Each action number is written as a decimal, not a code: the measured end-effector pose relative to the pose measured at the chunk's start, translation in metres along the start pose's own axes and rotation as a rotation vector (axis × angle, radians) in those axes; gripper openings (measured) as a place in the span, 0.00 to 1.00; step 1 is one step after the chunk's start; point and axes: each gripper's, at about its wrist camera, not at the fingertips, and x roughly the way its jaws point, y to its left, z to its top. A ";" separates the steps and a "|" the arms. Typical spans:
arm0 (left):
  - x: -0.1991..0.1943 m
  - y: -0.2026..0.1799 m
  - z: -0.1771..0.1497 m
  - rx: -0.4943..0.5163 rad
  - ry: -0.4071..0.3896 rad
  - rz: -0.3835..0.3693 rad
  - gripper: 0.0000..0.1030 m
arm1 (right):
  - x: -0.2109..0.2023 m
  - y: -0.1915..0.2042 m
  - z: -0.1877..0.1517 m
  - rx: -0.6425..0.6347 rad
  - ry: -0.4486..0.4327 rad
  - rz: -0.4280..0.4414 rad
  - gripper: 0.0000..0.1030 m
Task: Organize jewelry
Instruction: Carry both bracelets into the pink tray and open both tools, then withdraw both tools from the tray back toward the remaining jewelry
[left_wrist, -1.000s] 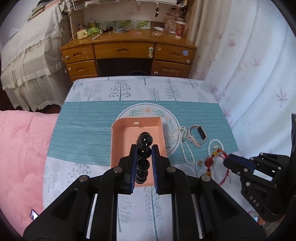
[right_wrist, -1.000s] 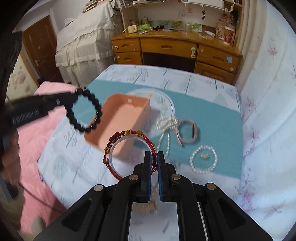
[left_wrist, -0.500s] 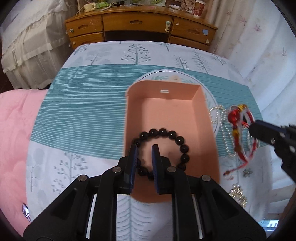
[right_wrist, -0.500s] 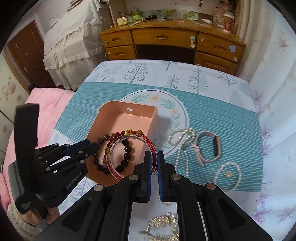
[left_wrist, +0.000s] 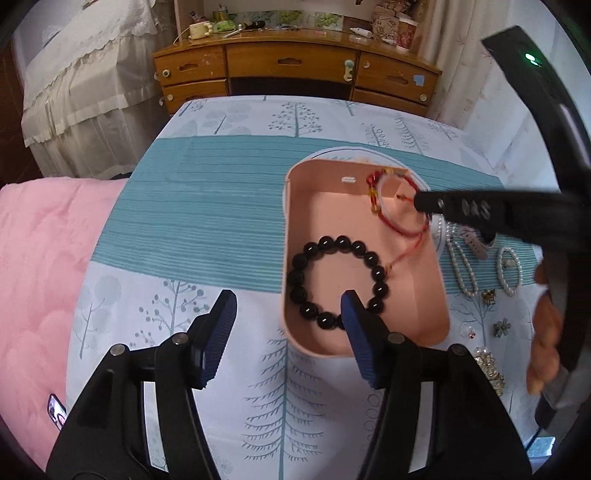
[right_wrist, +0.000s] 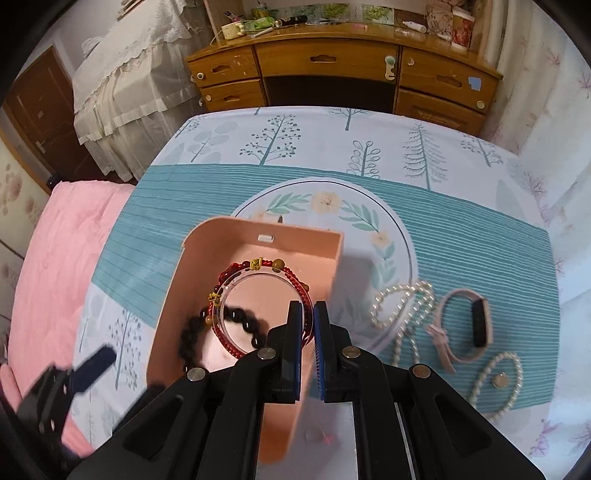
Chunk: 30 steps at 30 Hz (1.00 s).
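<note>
Left gripper (left_wrist: 288, 314): spread wide, its jaws having just been opening; nothing pinched. One blue pad hangs over the box's near end, just beside the black beads, the other over the cloth outside the box.
Black bracelet (left_wrist: 338, 282): lies flat on the floor of the box, near end, free of the pads.
Right gripper (right_wrist: 307, 325): pressed together on the red bracelet, pinching its near rim.
Red bracelet (right_wrist: 258, 306): red beads and cord around a clear ring, with gold charms; held tilted over the far half of the box, a loose cord end trailing down toward the black bracelet.
Box (left_wrist: 424, 295): pink, open-topped, rounded corners; sits on the tabletop partly over a round floral print.
Tabletop (right_wrist: 461, 236): covered by a teal striped cloth with tree prints.
Right of box: pearl strand (right_wrist: 402, 314), pink watch (right_wrist: 469, 328), small pearl bracelet (right_wrist: 502, 380), all lying apart from the box.
Near edge, left wrist view: gold chain (left_wrist: 489, 369) and small flower piece (left_wrist: 501, 326).
Hand (left_wrist: 546, 332): grips the right gripper's handle.
Beyond: wooden desk (right_wrist: 343, 62); pink quilt (left_wrist: 37, 277) at left.
</note>
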 end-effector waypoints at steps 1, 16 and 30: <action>0.002 0.003 -0.002 -0.010 0.006 0.003 0.54 | 0.004 0.001 0.003 0.003 -0.002 -0.001 0.06; 0.007 0.035 -0.010 -0.136 0.018 -0.002 0.54 | 0.041 0.010 0.018 -0.004 -0.003 0.008 0.14; -0.007 0.021 -0.028 -0.141 0.030 -0.011 0.55 | -0.041 0.013 -0.057 -0.089 -0.085 0.030 0.36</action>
